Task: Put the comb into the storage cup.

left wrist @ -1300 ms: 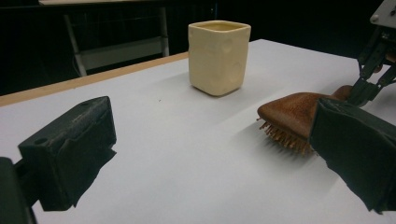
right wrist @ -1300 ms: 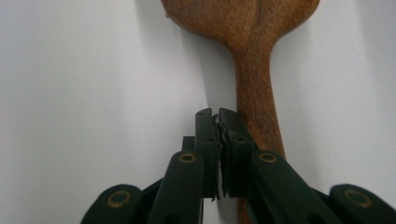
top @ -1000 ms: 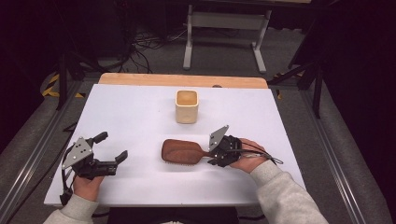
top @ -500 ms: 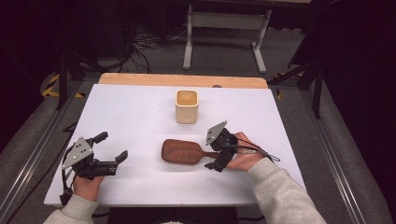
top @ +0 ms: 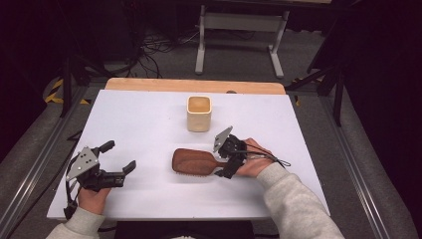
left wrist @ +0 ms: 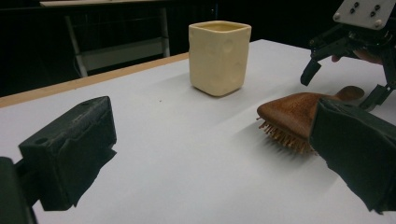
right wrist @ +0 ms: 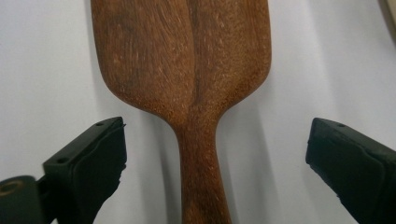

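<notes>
A dark wooden hairbrush (top: 194,162) lies bristles down on the white table (top: 139,119), its handle pointing right. My right gripper (top: 221,162) is open and straddles that handle. In the right gripper view the handle (right wrist: 201,163) runs up between the two black pads (right wrist: 93,158), with clear gaps on both sides. Its jaws have just been closing a little, without touching the handle between them. My left gripper (top: 119,156) rests at the front left, open with nothing in it. It faces the brush (left wrist: 299,112) and a cream cup (left wrist: 218,56).
The cream cup (top: 199,113) stands upright behind the brush, near the table's middle. A wooden strip (top: 194,85) runs along the table's far edge. Dark floor, cables and a metal stand (top: 239,30) lie beyond it.
My right gripper has shifted slightly left along the handle, toward the brush head. The brush, the cup and my left gripper have stayed where they were.
</notes>
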The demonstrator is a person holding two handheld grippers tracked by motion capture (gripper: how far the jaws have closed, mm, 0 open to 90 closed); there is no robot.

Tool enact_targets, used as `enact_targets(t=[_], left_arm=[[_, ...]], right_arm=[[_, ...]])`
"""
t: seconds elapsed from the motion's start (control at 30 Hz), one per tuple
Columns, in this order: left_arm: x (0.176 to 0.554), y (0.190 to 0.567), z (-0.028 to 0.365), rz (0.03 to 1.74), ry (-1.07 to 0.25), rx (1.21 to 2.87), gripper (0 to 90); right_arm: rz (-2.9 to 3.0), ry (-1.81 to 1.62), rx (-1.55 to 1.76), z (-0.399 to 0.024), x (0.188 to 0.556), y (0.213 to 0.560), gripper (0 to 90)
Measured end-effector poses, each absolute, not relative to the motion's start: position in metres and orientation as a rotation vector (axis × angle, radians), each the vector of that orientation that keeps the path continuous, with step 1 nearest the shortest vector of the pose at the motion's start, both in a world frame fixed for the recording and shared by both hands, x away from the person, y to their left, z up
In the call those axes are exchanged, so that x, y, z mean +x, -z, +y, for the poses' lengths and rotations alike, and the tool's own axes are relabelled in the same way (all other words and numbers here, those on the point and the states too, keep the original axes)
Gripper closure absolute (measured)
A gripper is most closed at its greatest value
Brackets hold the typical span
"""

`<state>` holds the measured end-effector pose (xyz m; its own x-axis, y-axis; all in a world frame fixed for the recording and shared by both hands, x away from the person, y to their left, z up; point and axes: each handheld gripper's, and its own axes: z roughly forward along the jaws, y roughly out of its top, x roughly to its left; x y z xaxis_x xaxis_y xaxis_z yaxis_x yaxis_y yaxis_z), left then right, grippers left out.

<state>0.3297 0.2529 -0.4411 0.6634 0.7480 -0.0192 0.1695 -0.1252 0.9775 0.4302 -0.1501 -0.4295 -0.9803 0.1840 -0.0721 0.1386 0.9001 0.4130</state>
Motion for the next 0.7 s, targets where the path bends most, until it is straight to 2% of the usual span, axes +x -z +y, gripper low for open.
enact_targets(t=[0.17, 0.2, 0.27, 0.37, 0.43, 0.57, 0.6, 0.63, 0.67, 0.7], left_arm=[[0.3296, 0.4413, 0.2523, 0.761, -0.588, 1.655, 1.8], [0.3296, 0.4413, 0.2522, 0.760, -0.588, 1.654, 1.7], [0.3293, 0.4408, 0.2525, 0.752, -0.586, 1.655, 1.6], [0.3293, 0.4408, 0.2515, 0.735, -0.571, 1.648, 0.8], [0.3297, 0.4410, 0.2512, 0.728, -0.566, 1.650, 0.5], [0.3287, 0.4408, 0.2509, 0.722, -0.589, 1.633, 0.4], [0.3287, 0.4408, 0.2509, 0.722, -0.589, 1.633, 0.3], [0.3288, 0.4410, 0.2508, 0.722, -0.587, 1.633, 0.3], [0.3290, 0.4412, 0.2506, 0.721, -0.586, 1.634, 0.3], [0.3292, 0.4416, 0.2500, 0.724, -0.586, 1.635, 0.2]], right_arm=[[2.980, -0.594, 0.222, -0.1464, 0.4323, 0.4344, 14.5], [2.995, -0.576, 0.227, -0.1458, 0.4337, 0.4367, 19.7], [3.004, -0.574, 0.231, -0.1455, 0.4337, 0.4375, 22.1], [3.033, -0.552, 0.209, -0.1442, 0.4329, 0.4381, 35.1], [3.043, -0.548, 0.208, -0.1438, 0.4323, 0.4379, 37.0], [3.052, -0.565, 0.204, -0.1433, 0.4343, 0.4371, 48.3], [3.052, -0.565, 0.204, -0.1433, 0.4343, 0.4371, 48.3], [3.055, -0.565, 0.196, -0.1434, 0.4347, 0.4367, 51.7], [3.062, -0.562, 0.195, -0.1431, 0.4345, 0.4356, 60.7], [3.062, -0.549, 0.188, -0.1430, 0.4341, 0.4349, 64.6]])
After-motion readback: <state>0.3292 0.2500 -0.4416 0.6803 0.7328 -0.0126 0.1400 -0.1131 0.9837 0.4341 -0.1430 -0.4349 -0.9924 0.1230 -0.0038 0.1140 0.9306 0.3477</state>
